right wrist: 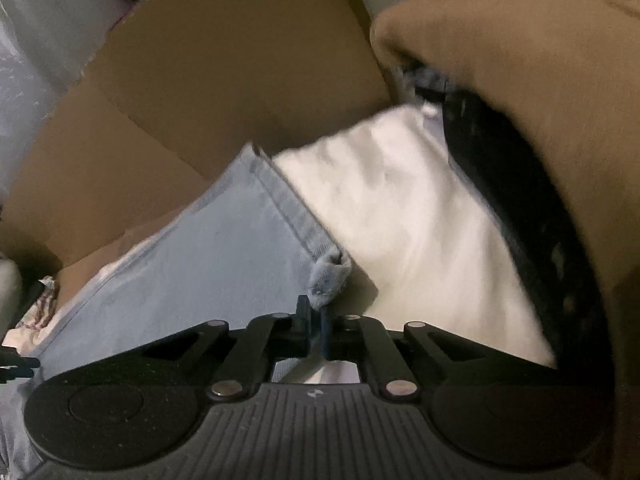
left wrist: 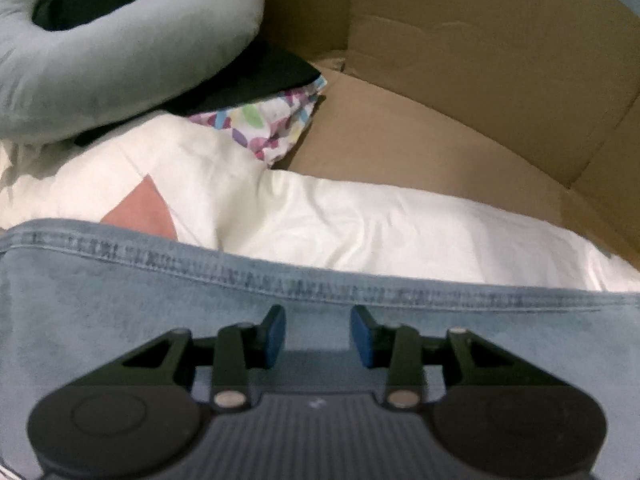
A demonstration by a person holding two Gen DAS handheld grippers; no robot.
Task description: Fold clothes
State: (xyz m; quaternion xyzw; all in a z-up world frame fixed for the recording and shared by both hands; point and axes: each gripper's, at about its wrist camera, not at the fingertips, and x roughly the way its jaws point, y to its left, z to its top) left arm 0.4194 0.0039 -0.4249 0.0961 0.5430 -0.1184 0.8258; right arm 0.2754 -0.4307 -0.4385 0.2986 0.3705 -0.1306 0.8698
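Item: denim garment [right wrist: 224, 248]. Our R claw [right wrist: 316, 320] pinches its hem corner for folding; L claw [left wrist: 318, 330] part-open, empty, above hem [left wrist: 320, 280] w/ nothing gripped.

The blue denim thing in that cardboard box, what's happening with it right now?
A person is working with a handheld gripper in each hand, folding clothes inside a cardboard box. The right gripper is shut on a bunched corner of the blue denim garment, which lies over a white garment. The left gripper hangs over the denim near its stitched hem, fingers apart and not gripping. A grey neck pillow and a colourful patterned cloth sit further back.
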